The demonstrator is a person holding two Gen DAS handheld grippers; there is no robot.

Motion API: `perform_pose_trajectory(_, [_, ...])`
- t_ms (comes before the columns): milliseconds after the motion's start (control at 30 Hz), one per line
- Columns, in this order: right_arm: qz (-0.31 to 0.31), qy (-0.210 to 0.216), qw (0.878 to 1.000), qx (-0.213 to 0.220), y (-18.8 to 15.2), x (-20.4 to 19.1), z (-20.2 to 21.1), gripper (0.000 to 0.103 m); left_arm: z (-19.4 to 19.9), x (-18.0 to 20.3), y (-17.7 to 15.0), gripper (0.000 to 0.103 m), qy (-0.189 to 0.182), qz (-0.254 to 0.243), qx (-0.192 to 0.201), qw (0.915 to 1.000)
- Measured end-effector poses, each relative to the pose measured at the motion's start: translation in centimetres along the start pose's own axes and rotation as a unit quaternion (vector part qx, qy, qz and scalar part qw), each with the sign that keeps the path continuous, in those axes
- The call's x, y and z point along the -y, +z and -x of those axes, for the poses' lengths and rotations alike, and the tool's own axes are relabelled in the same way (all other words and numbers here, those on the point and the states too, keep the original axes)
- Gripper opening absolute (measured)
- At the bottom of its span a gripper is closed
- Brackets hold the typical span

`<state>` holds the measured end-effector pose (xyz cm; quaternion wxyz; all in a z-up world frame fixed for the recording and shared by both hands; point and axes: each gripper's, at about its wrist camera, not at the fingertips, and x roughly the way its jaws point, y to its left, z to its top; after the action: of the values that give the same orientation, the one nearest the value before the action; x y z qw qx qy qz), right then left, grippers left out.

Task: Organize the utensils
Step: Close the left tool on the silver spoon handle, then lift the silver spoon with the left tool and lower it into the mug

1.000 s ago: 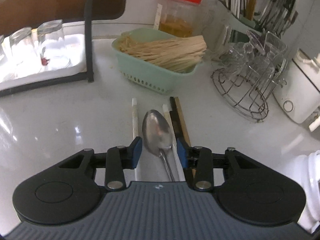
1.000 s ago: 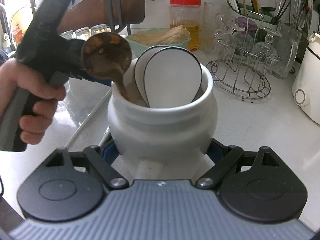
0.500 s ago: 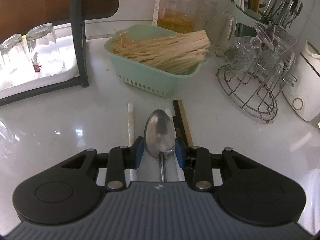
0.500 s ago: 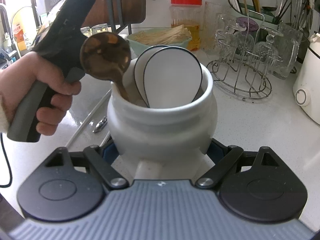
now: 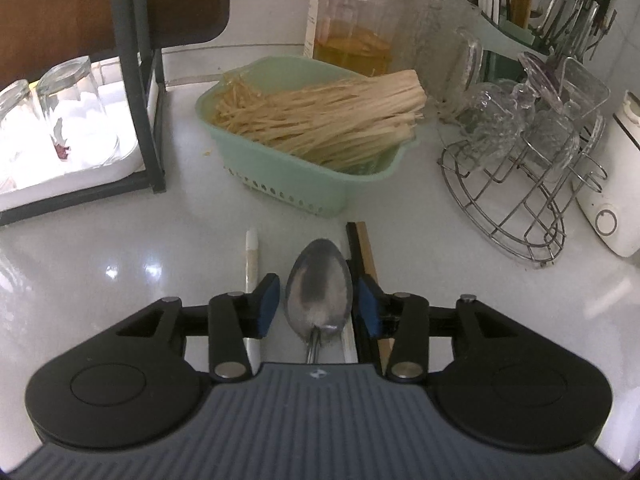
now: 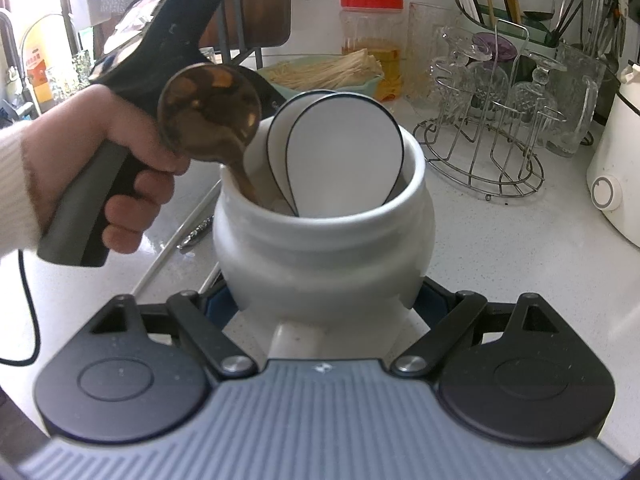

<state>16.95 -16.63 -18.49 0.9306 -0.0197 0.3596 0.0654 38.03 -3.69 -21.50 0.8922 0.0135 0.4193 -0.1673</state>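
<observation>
Right now the metal spoon lies bowl-up on the white bench, between the pads of the left claw. The jaws have just been opening: the left pad stands clear of the bowl and the right one sits just beside its edge, so nothing is pinched. It's probably light, stiff and slick, hard to lift off a glossy bench; the wide bowl slips, so the thin neck or handle looks like the better hold. Chopsticks lie right beside the spoon, a pale one on the left, dark and tan ones on the right, easy to catch by mistake.

Right of the spoon, the white jar is clamped by the right claw, pressed on its lower sides. It holds a brown spoon and white spoons. It looks ceramic, so likely heavy and breakable.

Beyond the spoon sit a green basket of sticks and a wire glass rack.

Hidden: the spoon's handle runs under the claw body, the jar's base and the right pads are mostly covered, and the jar's inside is unseen.
</observation>
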Motion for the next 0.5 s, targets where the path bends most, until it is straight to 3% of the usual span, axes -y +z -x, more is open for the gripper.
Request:
perform_pose_trajectory(133, [0.000, -0.001, 1.000, -0.001, 0.02, 0.00, -0.10, 0.091, -0.34, 0.23, 0.27, 0.049, -0.010, -0.006, -0.002, 0.9999])
perform_pose_trajectory(233, [-0.003, -0.001, 1.000, -0.002, 0.03, 0.06, -0.25, 0.091, -0.42, 0.17, 0.34, 0.042, -0.016, -0.007, -0.005, 0.9998])
perform_pose_trajectory(500, [-0.002, 0.001, 1.000, -0.012, 0.37, 0.23, -0.50, 0.091, -0.75, 0.44, 0.78, 0.041, -0.021, -0.005, -0.008, 0.9997])
